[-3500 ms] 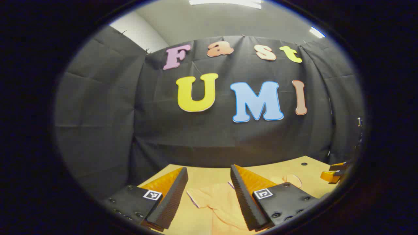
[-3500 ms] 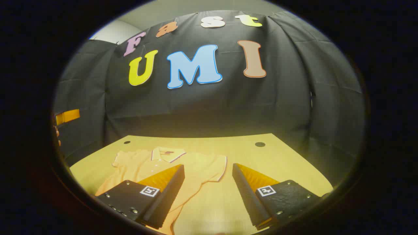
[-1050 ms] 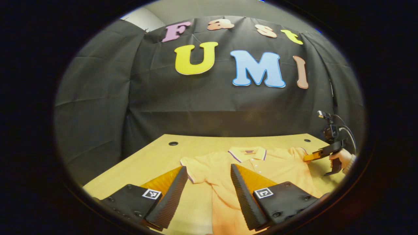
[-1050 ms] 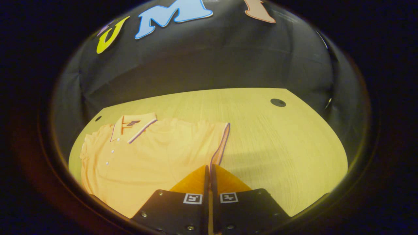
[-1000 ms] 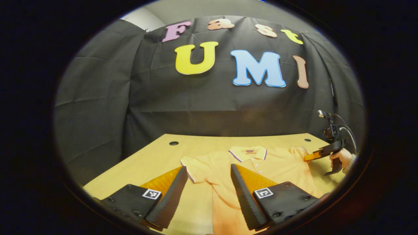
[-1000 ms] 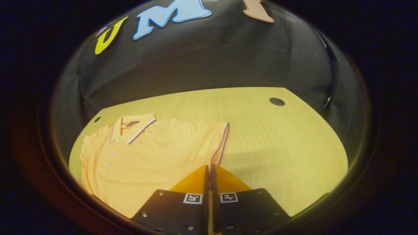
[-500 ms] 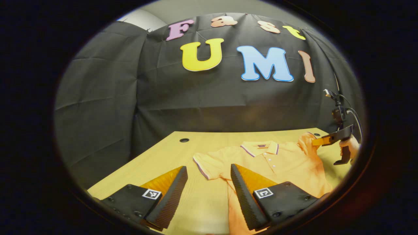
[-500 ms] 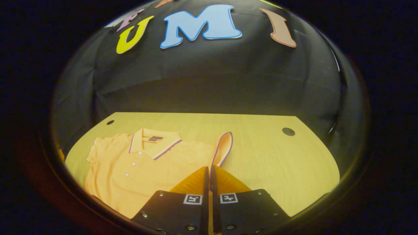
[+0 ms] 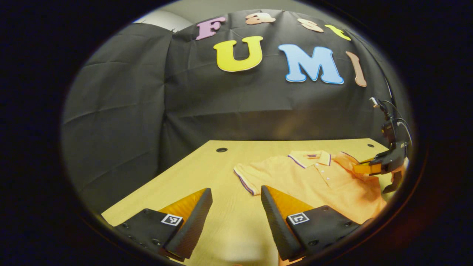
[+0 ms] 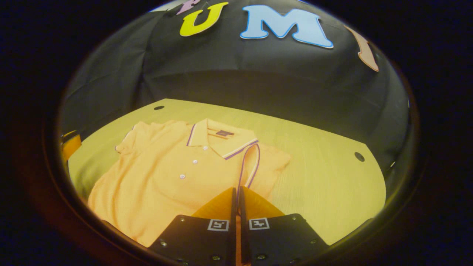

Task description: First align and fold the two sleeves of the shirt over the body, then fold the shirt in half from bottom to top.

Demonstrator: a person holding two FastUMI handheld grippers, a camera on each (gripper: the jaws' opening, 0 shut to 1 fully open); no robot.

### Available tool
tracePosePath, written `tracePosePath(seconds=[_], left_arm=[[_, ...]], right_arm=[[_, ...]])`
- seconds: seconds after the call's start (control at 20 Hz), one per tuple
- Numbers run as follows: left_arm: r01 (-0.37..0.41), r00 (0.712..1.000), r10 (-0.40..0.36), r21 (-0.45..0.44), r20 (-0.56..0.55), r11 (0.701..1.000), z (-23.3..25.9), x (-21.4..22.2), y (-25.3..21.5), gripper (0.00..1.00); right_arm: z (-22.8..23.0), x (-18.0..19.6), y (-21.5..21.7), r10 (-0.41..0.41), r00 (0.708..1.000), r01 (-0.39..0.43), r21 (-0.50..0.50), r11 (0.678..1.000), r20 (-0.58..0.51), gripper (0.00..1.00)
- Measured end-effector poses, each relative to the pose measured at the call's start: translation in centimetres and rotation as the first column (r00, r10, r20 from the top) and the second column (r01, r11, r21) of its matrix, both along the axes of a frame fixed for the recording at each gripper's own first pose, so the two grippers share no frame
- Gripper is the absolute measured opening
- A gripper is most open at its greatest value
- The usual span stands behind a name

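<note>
Shirt (image 10: 173, 173) = orange polo w/ purple-trimmed collar (image 10: 221, 140), lying front-up on the wooden counter (image 10: 325, 184), buttons visible down the placket.

Right hand-held gripper (image 10: 237, 197): jaws closed tight, pinching the trimmed cuff of one sleeve (image 10: 248, 166). Cuff edge runs straight up out of the finger gap as a narrow loop; that sleeve is lifted off the counter and sits over the shoulder area, just beside the collar. In the left gripper view the same gripper (image 9: 364, 169) shows at far right, tip on the raised sleeve fabric next to the collar (image 9: 312, 157); part of the hand holding it is at the frame edge, too cut off to say more.

Left hand-held gripper (image 9: 236, 207): jaws spread wide, nothing between them, bare counter (image 9: 207, 173) in the gap. Other sleeve (image 9: 248, 175) lies flat on the counter, spread out sideways, trimmed cuff just beyond the right finger's tip. Can't tell whether that finger touches the fabric; shirt body (image 9: 332, 188) runs behind/beside it.

Shirt sits toward the right half of the counter in the left gripper view, collar pointing to the back wall cloth. Hem end is cut off by the lower edge in both views.

Counter has round cable holes near the back corners (image 9: 221, 150) (image 10: 358, 156). Black cloth wall (image 9: 147, 103) behind.
</note>
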State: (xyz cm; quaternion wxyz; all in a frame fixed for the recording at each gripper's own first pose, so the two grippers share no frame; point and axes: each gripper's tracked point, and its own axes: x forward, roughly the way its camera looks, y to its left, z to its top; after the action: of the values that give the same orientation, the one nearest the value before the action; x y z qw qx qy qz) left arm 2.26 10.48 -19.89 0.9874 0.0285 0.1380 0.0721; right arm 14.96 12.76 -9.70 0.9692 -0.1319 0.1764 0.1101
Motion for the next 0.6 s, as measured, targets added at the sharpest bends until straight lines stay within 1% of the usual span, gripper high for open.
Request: tracePosePath(seconds=[0.1,0.25,0.3,0.35,0.4,0.5,0.55,0.6], left_arm=[[-0.005,1.0,0.005,-0.007,-0.014,1.0,-0.6,0.2,0.2,0.85],[-0.015,0.999,0.014,-0.011,-0.038,1.0,-1.8,0.5,0.7,0.85],[-0.016,0.999,0.016,-0.015,-0.041,1.0,-2.1,0.7,1.0,0.85],[-0.015,0.999,0.014,-0.019,-0.043,1.0,-2.4,0.8,1.1,0.85],[-0.011,0.999,0.01,-0.02,-0.045,1.0,-2.6,1.0,1.1,0.85],[-0.001,0.999,0.0,-0.006,-0.046,1.0,-2.8,1.8,0.9,0.85],[0.007,0.999,-0.007,0.009,-0.048,1.0,-2.7,2.6,0.5,0.88],[0.02,0.999,-0.018,0.028,-0.051,0.999,-2.7,3.5,0.2,0.88]], right_arm=[[-0.2,-0.1,0.1,0.001,1.0,-0.001,-0.044,0.999,0.008,0.05],[0.2,-0.4,0.3,0.017,0.999,-0.014,-0.09,0.996,0.028,0.11],[0.3,-0.5,0.5,0.024,0.999,-0.021,-0.088,0.996,0.029,0.16],[0.4,-0.6,0.7,0.031,0.999,-0.029,-0.081,0.996,0.027,0.25],[0.5,-0.7,0.8,0.033,0.999,-0.031,-0.073,0.997,0.028,0.4],[1.2,-0.9,0.7,0.032,0.999,-0.029,-0.065,0.997,0.039,0.41],[1.7,-1.1,0.8,0.033,0.998,-0.03,-0.061,0.998,0.051,0.41],[2.2,-1.4,0.9,0.036,0.997,-0.033,-0.057,0.998,0.064,0.4]])
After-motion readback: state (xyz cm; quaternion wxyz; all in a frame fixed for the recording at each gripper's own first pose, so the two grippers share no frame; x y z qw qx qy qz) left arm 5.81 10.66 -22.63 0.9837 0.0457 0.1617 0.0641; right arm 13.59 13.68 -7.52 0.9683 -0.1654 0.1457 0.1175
